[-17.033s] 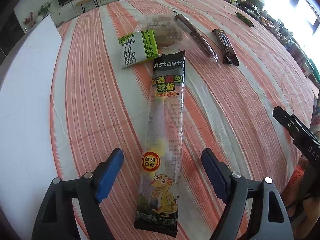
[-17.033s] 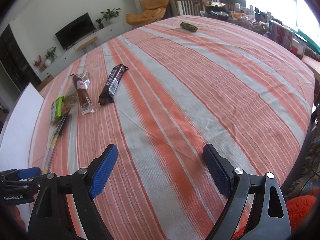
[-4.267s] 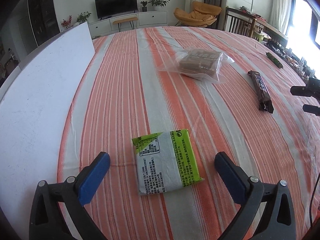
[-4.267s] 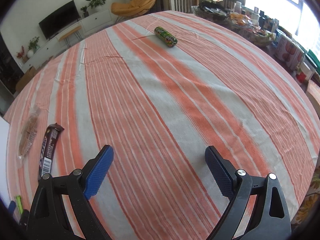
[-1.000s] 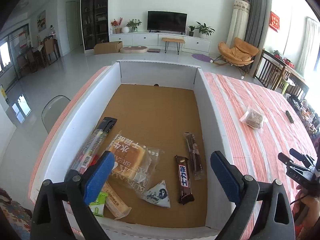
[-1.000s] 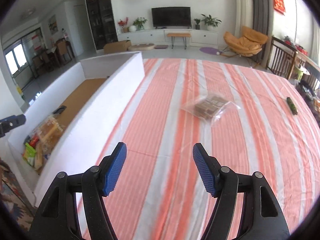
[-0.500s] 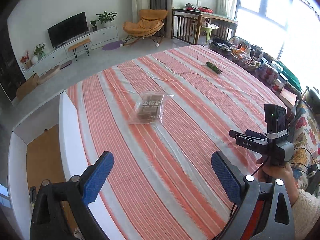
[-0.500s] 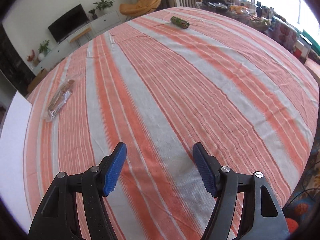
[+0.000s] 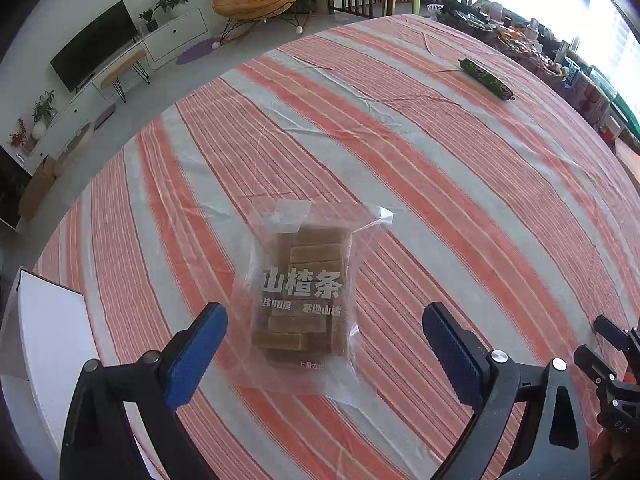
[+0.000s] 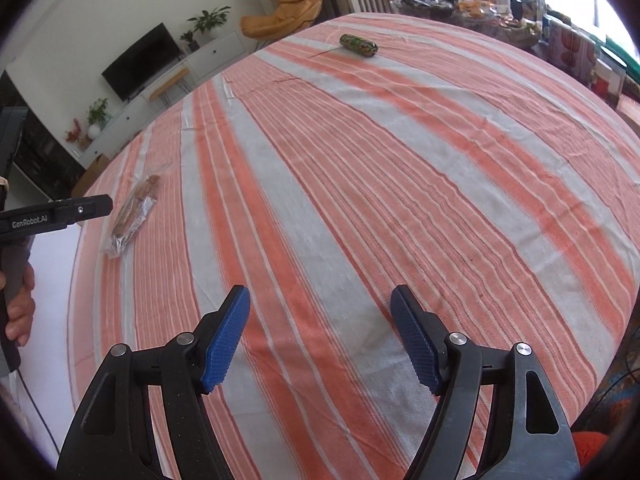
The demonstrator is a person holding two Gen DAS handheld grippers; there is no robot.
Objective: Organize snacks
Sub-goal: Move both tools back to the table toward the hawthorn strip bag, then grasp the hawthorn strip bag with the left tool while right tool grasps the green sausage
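Jaws on the left gripper [image 9: 324, 340] stood wide apart, w/ the clear bag of brown bars [image 9: 306, 300] lying flat on the striped tablecloth [image 9: 460, 200] between and just ahead of the blue pads, nothing gripped yet. Right gripper [image 10: 320, 336] had its jaws apart too; they'd just been opening a bit more, nothing between them, only bare cloth below. Green roll snack [image 10: 359, 45] sat well apart at the far side of the table; the white box [image 9: 52, 332] showed at the left edge. Likely step: left gripper about to come down on the bag. Risks, as I judged them: the bag is loose, slippery film w/ slack round the bars, so pads could pinch only film and the bars would sag or slide out on the lift; closing too low might snag the cloth and drag it; squeezing hard could crush the bars. Whether the pads touched the film I couldn't tell.
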